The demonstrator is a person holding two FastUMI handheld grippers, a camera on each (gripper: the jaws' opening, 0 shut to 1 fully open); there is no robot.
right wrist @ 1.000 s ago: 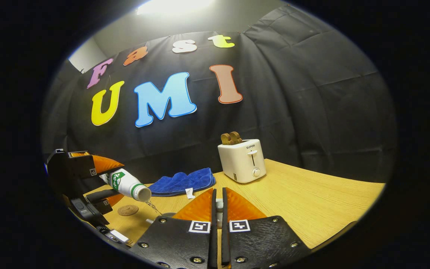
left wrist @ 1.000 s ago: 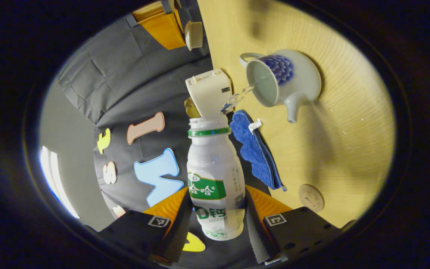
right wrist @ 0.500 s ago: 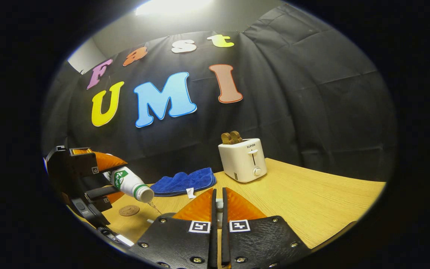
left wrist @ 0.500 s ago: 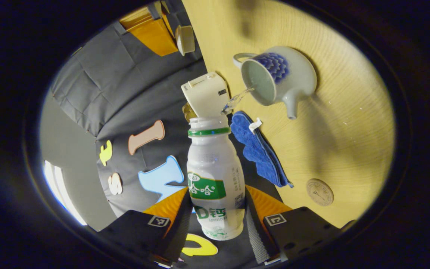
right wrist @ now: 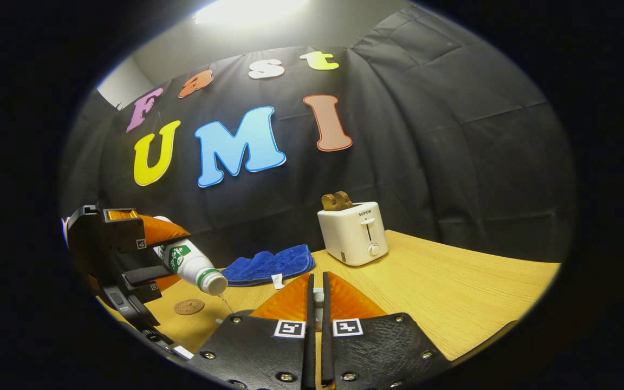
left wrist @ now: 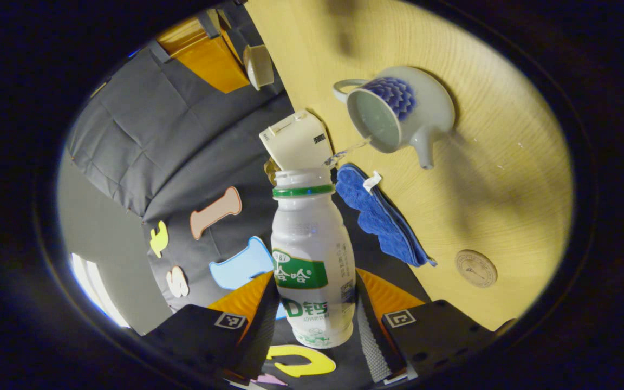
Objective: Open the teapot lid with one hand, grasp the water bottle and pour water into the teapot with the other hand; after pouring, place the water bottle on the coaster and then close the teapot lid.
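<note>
My left gripper (left wrist: 314, 281) is shut on a white water bottle (left wrist: 312, 254) with a green label, capless and tipped mouth-down. A thin stream of water (left wrist: 344, 151) runs from it into the open white-and-blue teapot (left wrist: 420, 108) on the table. In the right gripper view the same bottle (right wrist: 190, 265) slants down at the left in the left gripper (right wrist: 128, 254). My right gripper (right wrist: 316, 279) is shut on the knob of the small white teapot lid (right wrist: 318, 297), held up and off the pot. From the left gripper view the lid (left wrist: 258, 65) hangs at the top. A round wooden coaster (left wrist: 476, 268) lies bare.
A white toaster (right wrist: 352, 233) with toast stands at the back of the wooden table (right wrist: 453, 292). A folded blue cloth (right wrist: 268, 264) lies between the toaster and the coaster (right wrist: 189, 306). The black cloth wall closes the far side.
The bottle has tipped a little steeper and its mouth has come closer to the pot. The stream has thinned. The right gripper has kept the lid still.
</note>
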